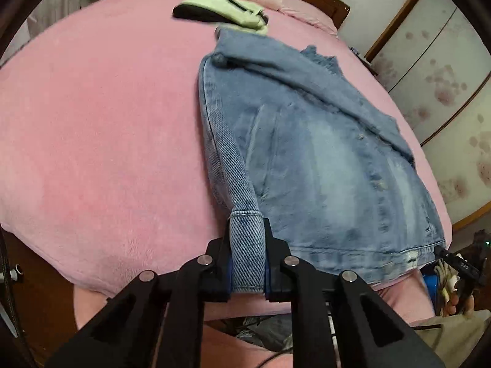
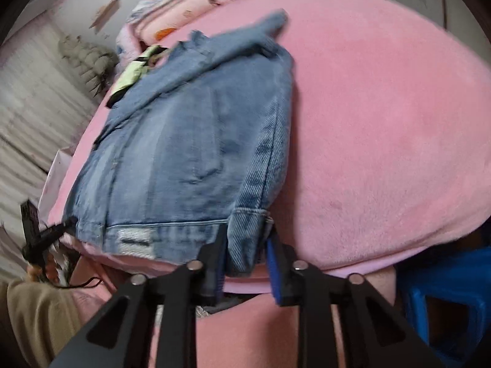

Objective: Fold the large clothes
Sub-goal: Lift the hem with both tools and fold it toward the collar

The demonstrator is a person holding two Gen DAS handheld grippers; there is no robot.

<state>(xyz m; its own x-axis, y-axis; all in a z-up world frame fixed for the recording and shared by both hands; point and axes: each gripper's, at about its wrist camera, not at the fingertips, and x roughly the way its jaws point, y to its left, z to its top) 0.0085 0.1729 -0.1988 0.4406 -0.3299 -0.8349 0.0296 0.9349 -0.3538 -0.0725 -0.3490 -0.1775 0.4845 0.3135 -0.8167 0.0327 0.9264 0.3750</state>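
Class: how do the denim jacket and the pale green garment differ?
The denim jacket is blue, larger and nearer; the green garment is pale, smaller, beyond it. The left claw grips the jacket's cuff; no claw holds the green garment. Both lie on the pink blanket.

faded twill denim jacket (image 1: 322, 153); fuzzy pink fleece blanket (image 1: 92, 141).
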